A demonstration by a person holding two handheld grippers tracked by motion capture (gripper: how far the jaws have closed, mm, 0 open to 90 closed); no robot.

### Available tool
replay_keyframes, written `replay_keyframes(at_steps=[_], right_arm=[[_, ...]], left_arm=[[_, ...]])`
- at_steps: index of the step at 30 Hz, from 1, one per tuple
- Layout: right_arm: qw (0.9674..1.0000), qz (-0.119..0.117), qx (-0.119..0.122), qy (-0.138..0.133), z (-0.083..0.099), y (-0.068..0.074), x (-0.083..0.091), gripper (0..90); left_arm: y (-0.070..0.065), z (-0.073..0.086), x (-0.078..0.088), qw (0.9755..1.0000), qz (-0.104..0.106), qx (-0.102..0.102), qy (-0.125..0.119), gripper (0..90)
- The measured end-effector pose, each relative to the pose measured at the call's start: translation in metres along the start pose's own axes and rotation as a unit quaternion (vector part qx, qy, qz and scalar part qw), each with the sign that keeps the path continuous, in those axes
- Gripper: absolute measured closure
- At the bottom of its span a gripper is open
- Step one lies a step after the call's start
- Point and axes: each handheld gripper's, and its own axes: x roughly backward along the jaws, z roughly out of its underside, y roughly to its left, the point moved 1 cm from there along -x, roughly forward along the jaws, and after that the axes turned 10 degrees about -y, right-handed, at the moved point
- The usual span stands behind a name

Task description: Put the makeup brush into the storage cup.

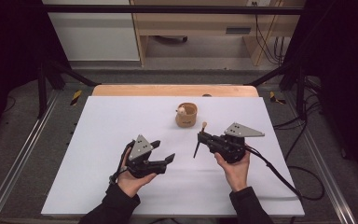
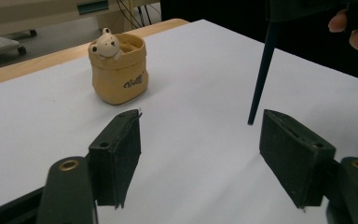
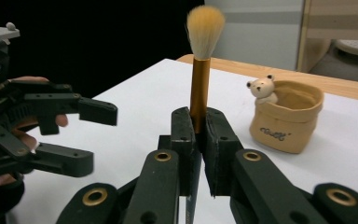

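A: Tan ceramic pot (image 1: 186,115), shaped like a small sack, standing upright on the white desk (image 1: 102,140) toward the far middle. Dark script lettering on the front, too small to read.

B: Inside it?

A: Small cream bear figure (image 2: 106,43) peeking over the rim, on the left side as seen from above. Rest of the interior looking hollow in the right tool view; bottom hidden.

B: And the brush (image 3: 200,70)?

A: Outside the pot. Pinched in the right tool (image 3: 198,140), jaws pressed together on the golden ferrule. Pale bristle tuft up, dark slim handle running down toward the desk sheet. Seen from the left tool view as a dark tapering stick, tip at or just over the surface; cannot tell whether touching.

B: Position relative to the pot?

A: Near it, to the right and toward the person, apart from it.

B: Left tool (image 1: 161,153)?

A: Spread wide, nothing between the jaws. Held over the desk, left of the brush, pointing toward the right tool. Pot farther back, beyond the gap between both tools.

B: Hands?

A: One gripping each tool from below, dark sleeves entering from the near edge. Black cable trailing off the right tool across the desk's right side.
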Motion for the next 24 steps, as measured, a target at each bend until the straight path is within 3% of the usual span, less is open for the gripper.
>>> replay_keyframes(at_steps=[6, 16, 24], right_arm=[[0.9997, 0.015, 0.018, 0.0, -0.002, -0.003, 0.002, 83.8], [0.9989, 0.033, 0.032, -0.011, -0.01, -0.01, 0.007, 83.7], [0.9985, 0.044, 0.032, -0.01, -0.015, -0.018, 0.004, 83.7]], left_arm=[[0.012, 0.0, 0.008, 1.0, 0.0, 0.008, 0.003, 21.6], [0.035, 0.001, 0.025, 0.9995, -0.021, 0.025, -0.002, 13.6], [0.054, 0.009, 0.048, 0.9991, -0.037, 0.021, -0.01, 9.7]])
